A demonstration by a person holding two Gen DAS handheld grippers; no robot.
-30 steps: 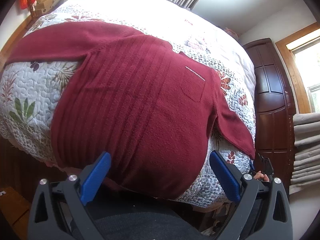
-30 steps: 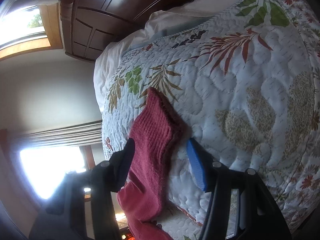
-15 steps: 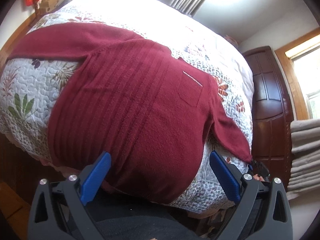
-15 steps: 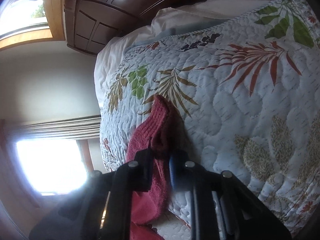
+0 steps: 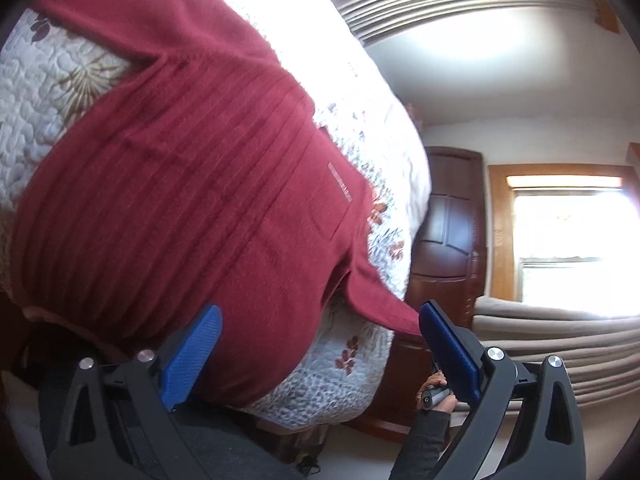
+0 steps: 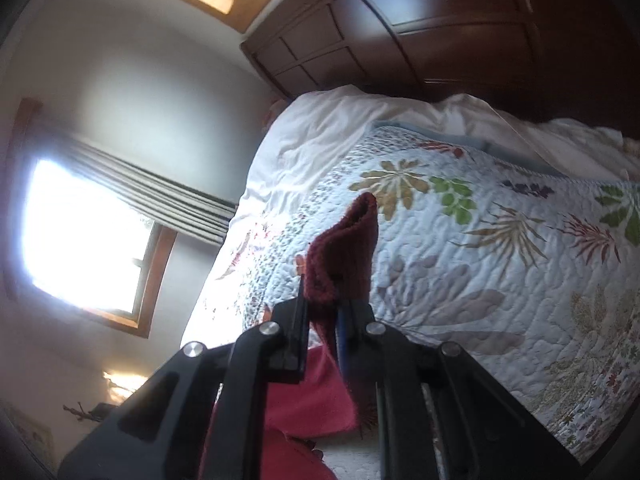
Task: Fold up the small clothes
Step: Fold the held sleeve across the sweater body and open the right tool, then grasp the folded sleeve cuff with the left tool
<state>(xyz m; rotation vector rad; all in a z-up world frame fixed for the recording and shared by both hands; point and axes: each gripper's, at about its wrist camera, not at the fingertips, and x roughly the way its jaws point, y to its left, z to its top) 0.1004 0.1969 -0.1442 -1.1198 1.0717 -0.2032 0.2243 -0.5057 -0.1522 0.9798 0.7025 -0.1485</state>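
A dark red ribbed sweater [image 5: 192, 184] with a chest pocket lies spread face up on a floral quilt [image 5: 48, 80]. In the left wrist view my left gripper [image 5: 320, 320] hangs open over the sweater's hem, with blue pads [image 5: 192, 356] wide apart and nothing between them. One sleeve [image 5: 380, 304] is lifted off the bed toward the right pad. In the right wrist view my right gripper [image 6: 324, 312] is shut on that sleeve's cuff [image 6: 348, 256], which sticks up past the fingers above the quilt [image 6: 500, 264].
A dark wooden headboard [image 6: 420, 28] and white pillows [image 6: 360, 128] stand at the bed's far end. Bright windows with curtains [image 5: 560, 240] line the walls. A person's hand [image 5: 436, 392] and sleeve show at the left view's bottom right, near a dark wooden door [image 5: 448, 240].
The right gripper shut on the sleeve cuff and lifted it off the quilt. The left gripper stayed open and swung right, tilting the view toward the window wall.
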